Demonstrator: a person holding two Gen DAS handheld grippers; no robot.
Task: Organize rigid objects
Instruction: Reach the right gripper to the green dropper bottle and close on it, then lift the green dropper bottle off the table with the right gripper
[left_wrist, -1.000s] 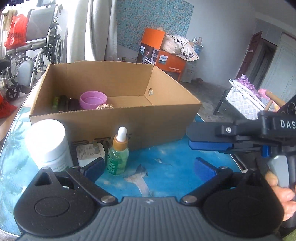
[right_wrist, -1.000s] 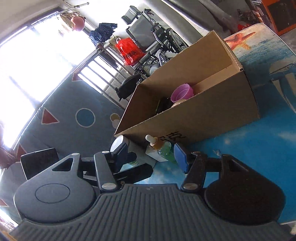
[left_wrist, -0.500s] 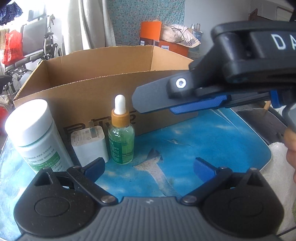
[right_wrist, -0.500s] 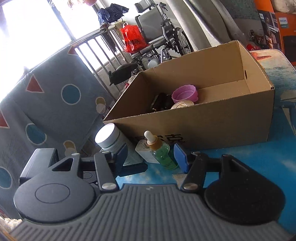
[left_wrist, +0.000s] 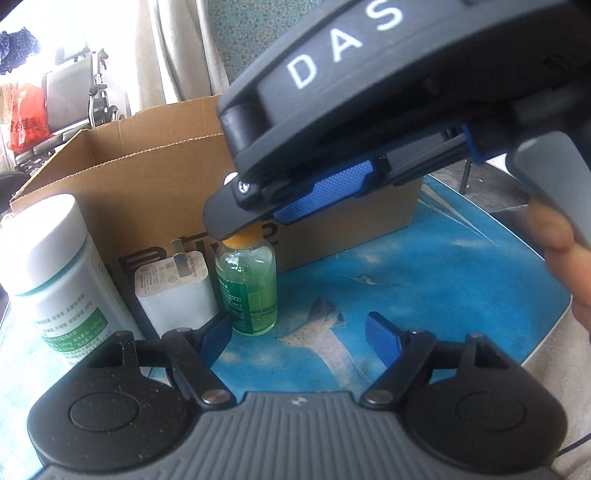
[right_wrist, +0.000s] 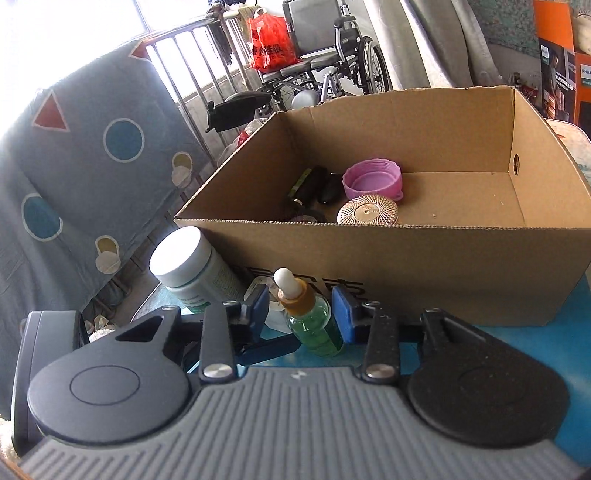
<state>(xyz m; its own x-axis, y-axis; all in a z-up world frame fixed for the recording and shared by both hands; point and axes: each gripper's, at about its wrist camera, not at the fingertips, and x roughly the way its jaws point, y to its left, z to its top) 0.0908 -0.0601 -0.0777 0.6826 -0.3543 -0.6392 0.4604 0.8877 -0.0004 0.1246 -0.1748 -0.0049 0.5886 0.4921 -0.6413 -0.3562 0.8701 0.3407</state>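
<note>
A green-filled glass dropper bottle (right_wrist: 314, 321), amber-collared and white-bulbed, is bracketed by the closing, not-yet-touching right gripper (right_wrist: 301, 310) beside the cardboard box (right_wrist: 406, 266). The left gripper (left_wrist: 295, 336) is spread, closing on nothing, over open blue tabletop (left_wrist: 443, 280).

Green liquid fills the dropper bottle (right_wrist: 314, 325), capped amber and white. White jar (left_wrist: 48, 273), green label band. Brown cardboard box (right_wrist: 443, 266); pink lid (right_wrist: 372, 181) inside. Blue ocean-print table (left_wrist: 443, 280).

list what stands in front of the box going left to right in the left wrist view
white pill bottle -> white charger plug -> green dropper bottle, all three in a row against the front wall of the cardboard box
</note>
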